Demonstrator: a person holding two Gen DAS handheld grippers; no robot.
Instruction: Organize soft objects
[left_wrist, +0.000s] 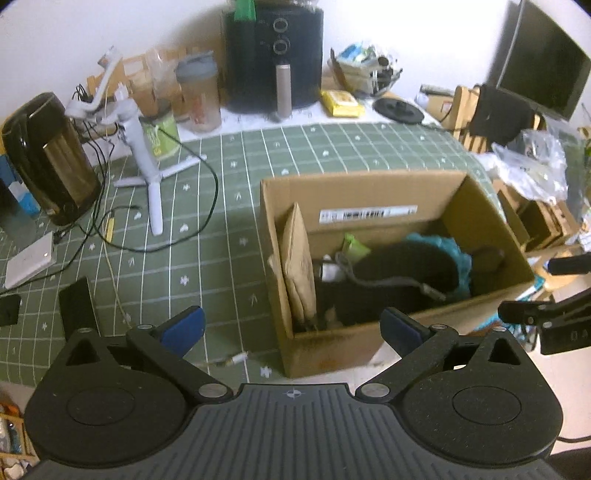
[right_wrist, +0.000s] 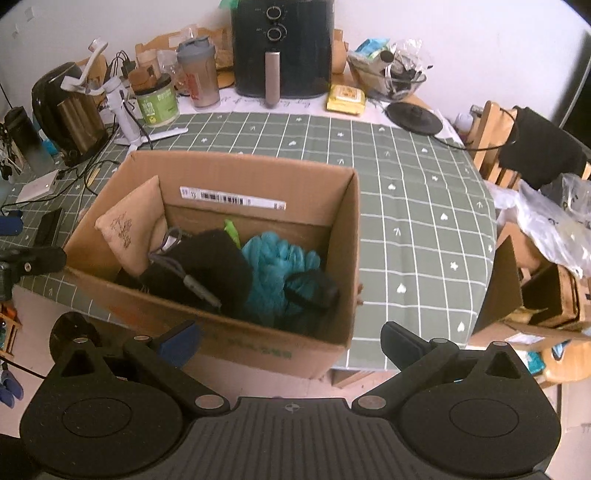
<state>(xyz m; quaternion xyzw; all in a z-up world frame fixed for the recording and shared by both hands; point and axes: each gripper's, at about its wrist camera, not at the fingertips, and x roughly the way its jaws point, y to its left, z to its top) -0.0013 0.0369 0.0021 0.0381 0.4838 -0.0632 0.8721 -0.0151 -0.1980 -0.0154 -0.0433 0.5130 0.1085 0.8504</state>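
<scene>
Now both tools wide, empty: left tool (left_wrist: 291, 326), right tool (right_wrist: 290, 341) above box (right_wrist: 332, 332). Best descend straight, pinch teal cloth (right_wrist: 275, 266) centrally, avoid cardboard wall.

An open cardboard box (right_wrist: 343, 258) sits at the near edge of the green checked table, a barcode label on its far inner wall. Inside, a tan pillow (right_wrist: 133, 229) leans upright against the left wall. A black soft item (right_wrist: 221, 266) with a grey strap fills the middle. A teal fluffy item (right_wrist: 275, 266) lies just right of it, touching, with a smaller black piece (right_wrist: 317, 290) on top. A green scrap (right_wrist: 232, 229) pokes up behind.
</scene>
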